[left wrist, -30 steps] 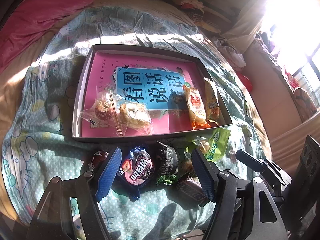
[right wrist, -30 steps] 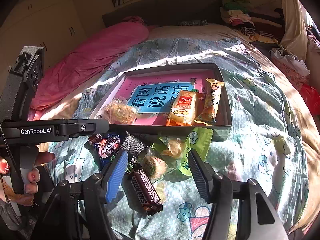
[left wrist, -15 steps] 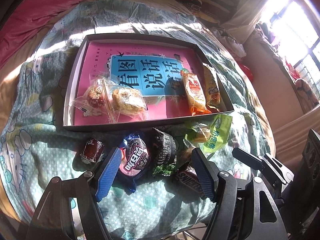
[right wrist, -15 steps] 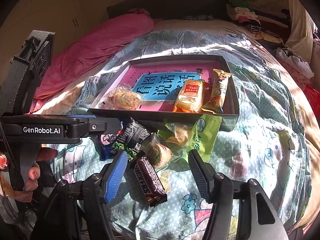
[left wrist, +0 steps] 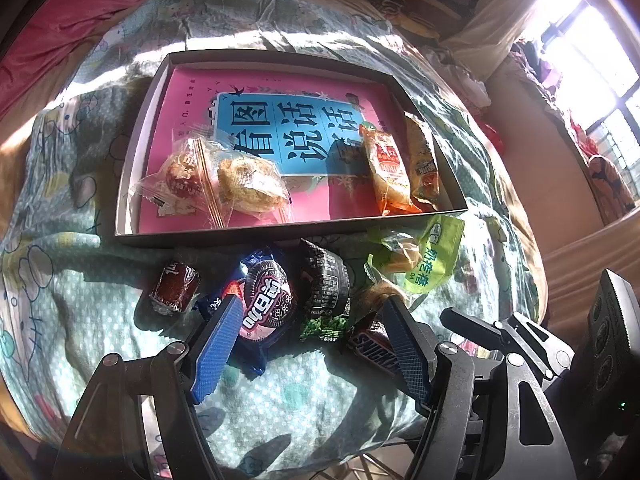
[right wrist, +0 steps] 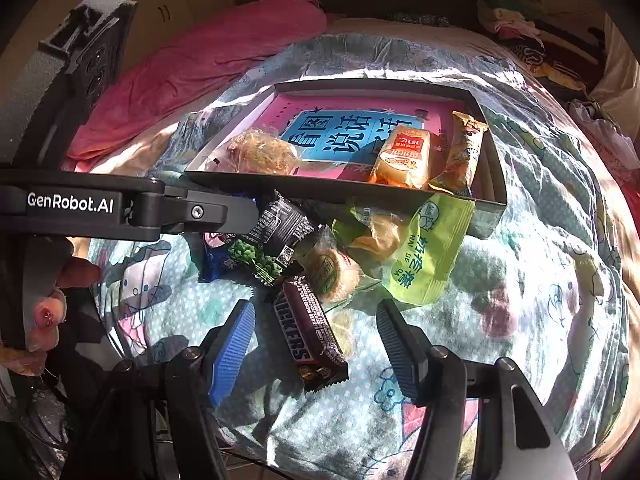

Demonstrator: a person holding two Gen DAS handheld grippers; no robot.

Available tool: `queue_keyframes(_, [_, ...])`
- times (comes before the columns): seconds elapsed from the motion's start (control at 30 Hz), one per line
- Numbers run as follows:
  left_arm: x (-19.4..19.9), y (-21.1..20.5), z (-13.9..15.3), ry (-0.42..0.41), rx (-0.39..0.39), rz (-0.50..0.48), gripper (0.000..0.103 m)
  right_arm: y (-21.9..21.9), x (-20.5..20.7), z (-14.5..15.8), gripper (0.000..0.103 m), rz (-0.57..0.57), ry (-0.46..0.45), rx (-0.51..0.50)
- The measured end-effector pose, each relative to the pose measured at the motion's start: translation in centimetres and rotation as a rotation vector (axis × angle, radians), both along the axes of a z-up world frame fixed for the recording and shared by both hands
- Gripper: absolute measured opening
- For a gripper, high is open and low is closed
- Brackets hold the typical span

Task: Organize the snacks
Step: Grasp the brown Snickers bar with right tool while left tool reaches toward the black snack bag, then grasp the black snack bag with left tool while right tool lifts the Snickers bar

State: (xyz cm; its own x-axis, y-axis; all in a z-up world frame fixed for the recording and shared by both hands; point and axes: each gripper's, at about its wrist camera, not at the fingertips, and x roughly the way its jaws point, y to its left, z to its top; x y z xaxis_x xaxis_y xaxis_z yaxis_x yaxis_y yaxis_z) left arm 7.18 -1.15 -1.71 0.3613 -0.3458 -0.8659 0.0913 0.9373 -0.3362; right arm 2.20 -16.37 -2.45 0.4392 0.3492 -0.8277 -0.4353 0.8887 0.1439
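On the bedspread (right wrist: 500, 272), before the tray (right wrist: 360, 192), the chocolate bar (right wrist: 308, 336) lies between the wide-open, empty right gripper (right wrist: 316, 320); the left gripper (left wrist: 312, 312), equally spread and empty, frames the cookie pack (left wrist: 266, 300).

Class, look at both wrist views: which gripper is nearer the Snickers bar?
Right. The right gripper straddles the Snickers bar; the left gripper sits left of it, over the Oreo pack.
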Motion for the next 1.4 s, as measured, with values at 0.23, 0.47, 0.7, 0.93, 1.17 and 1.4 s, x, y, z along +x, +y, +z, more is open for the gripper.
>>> queue_keyframes(0.23, [0.0, -0.2, -0.4, 0.012, -0.001, -0.006, 0.074, 0.8, -0.3, -1.4, 0.056, 0.051, 0.037, -0.021])
queue_keyframes(0.47, [0.0, -0.6, -0.7, 0.012, 0.017, -0.014, 0.074, 1.4, -0.3, -2.8, 0.043, 0.088, 0.071, -0.028])
queue_keyframes(0.7, [0.3, -0.8, -1.0, 0.015, 0.024, -0.012, 0.074, 2.5, 0.0, -3.5, 0.039, 0.117, 0.069, -0.043])
queue_keyframes(0.93, [1.1, -1.6, -1.3, 0.016, 0.045, -0.026, 0.064, 2.3, 0.2, -3.6, 0.023, 0.117, 0.079, 0.008])
queue_keyframes(1.17, [1.8, -3.0, -1.8, 0.025, 0.054, -0.073, 0.053, 1.1, 0.7, -3.4, 0.021, 0.089, 0.099, 0.058])
queue_keyframes(1.4, [2.4, -3.7, -2.3, 0.035, 0.069, -0.087, 0.042, -0.6, 1.3, -3.4, 0.02, 0.042, 0.126, 0.104])
